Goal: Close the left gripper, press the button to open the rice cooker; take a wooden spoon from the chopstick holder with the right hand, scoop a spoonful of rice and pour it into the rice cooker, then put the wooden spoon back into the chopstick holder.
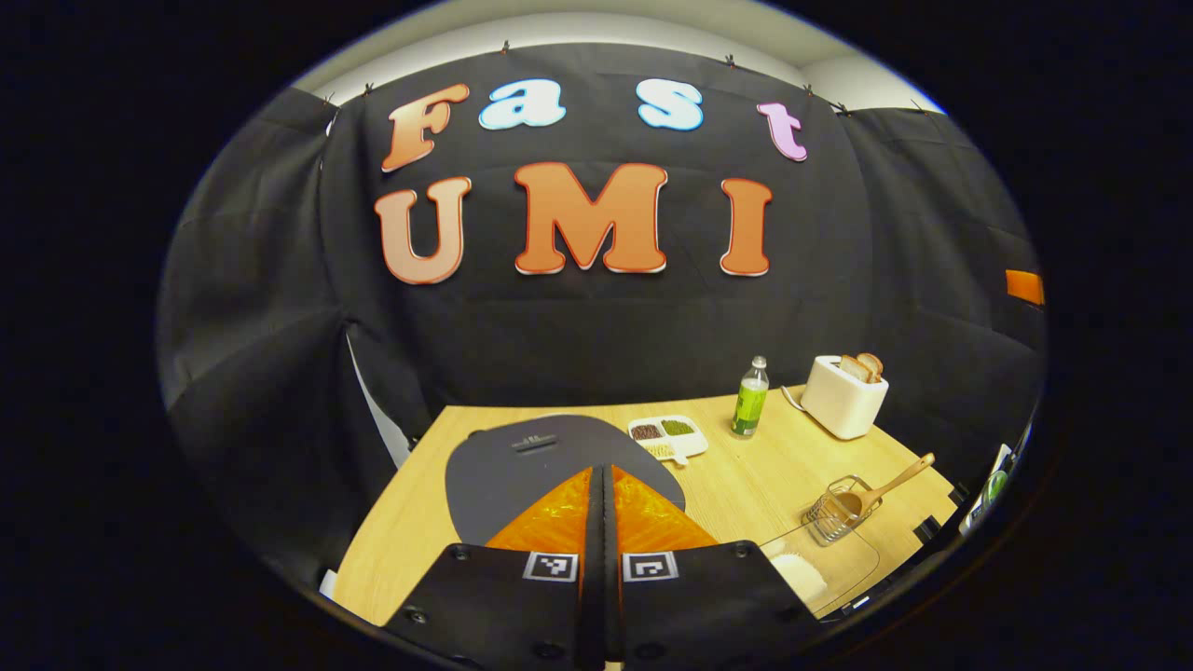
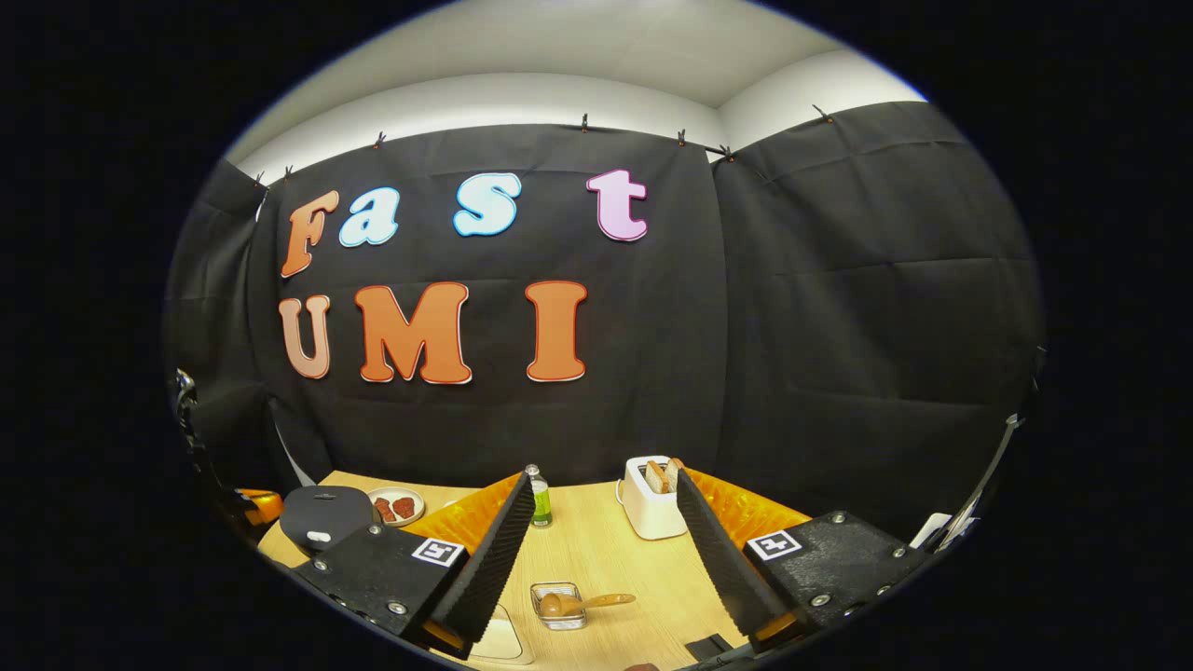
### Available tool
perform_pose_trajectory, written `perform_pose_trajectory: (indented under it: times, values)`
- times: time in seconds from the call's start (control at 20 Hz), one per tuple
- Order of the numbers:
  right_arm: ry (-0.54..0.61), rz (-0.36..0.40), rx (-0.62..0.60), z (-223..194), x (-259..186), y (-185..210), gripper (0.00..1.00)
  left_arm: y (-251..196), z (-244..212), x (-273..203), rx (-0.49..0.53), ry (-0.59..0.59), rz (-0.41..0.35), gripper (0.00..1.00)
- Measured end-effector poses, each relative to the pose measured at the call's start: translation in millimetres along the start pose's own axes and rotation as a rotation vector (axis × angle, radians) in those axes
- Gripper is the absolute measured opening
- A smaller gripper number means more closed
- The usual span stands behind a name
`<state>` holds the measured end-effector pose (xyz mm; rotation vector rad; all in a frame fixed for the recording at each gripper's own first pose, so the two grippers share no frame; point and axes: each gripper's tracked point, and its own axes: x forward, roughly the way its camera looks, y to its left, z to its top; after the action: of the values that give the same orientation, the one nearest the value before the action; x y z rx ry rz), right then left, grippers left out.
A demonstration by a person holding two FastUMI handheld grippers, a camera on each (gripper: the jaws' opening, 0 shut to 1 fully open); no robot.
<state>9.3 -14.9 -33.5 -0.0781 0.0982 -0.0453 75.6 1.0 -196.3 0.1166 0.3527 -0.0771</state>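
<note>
The dark grey rice cooker [image 1: 522,461] sits with its lid down at the table's near left. My left gripper [image 1: 601,475] is shut with nothing in it, its tips above the lid; whether they touch it I cannot tell. A wooden spoon [image 1: 897,478] leans in the wire chopstick holder [image 1: 832,513] to the right. Beside it lies a clear container of white rice [image 1: 800,573]. My right gripper [image 2: 606,480] hangs open and empty above the table, with the spoon [image 2: 582,603] in the holder [image 2: 557,606] below it. The cooker [image 2: 326,515] is far left there.
On the wooden table [image 1: 746,475] stand a sectioned dish of grains [image 1: 666,436], a green bottle [image 1: 749,399] and a white toaster [image 1: 843,396] holding bread. The toaster [image 2: 651,508] and bottle [image 2: 539,499] lie ahead of my right gripper. Black cloth walls close in the back and sides.
</note>
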Motion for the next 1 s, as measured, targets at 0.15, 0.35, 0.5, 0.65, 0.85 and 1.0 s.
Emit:
perform_pose_trajectory:
  times: [0.15, 0.35, 0.5, 0.65, 0.85, 1.0]
  values:
    - [0.021, -0.022, -0.011, -8.2, -1.1, -10.7, 0.95, -3.2, -29.7, 17.7, 0.008, 0.054, -0.007, 0.04]
    - [0.036, -0.053, -0.023, -14.9, -1.4, -25.6, 0.95, -1.1, -58.4, 34.8, -0.02, 0.124, 0.005, 0.04]
    - [0.052, -0.072, -0.022, -21.3, -1.8, -34.9, 0.95, 0.4, -60.2, 45.1, -0.025, 0.124, 0.011, 0.04]
    - [0.064, -0.08, -0.011, -27.8, 1.7, -39.4, 0.95, 2.1, -66.5, 43.7, -0.019, 0.159, 0.02, 0.01]
    - [0.089, -0.075, 0.001, -40.5, 7.1, -38.8, 0.95, 0.5, -73.3, 42.1, -0.047, 0.168, 0.038, 0.04]
    - [0.104, -0.066, 0.015, -47.5, 9.1, -37.4, 0.95, 0.1, -72.0, 44.8, -0.02, 0.165, 0.034, 0.05]
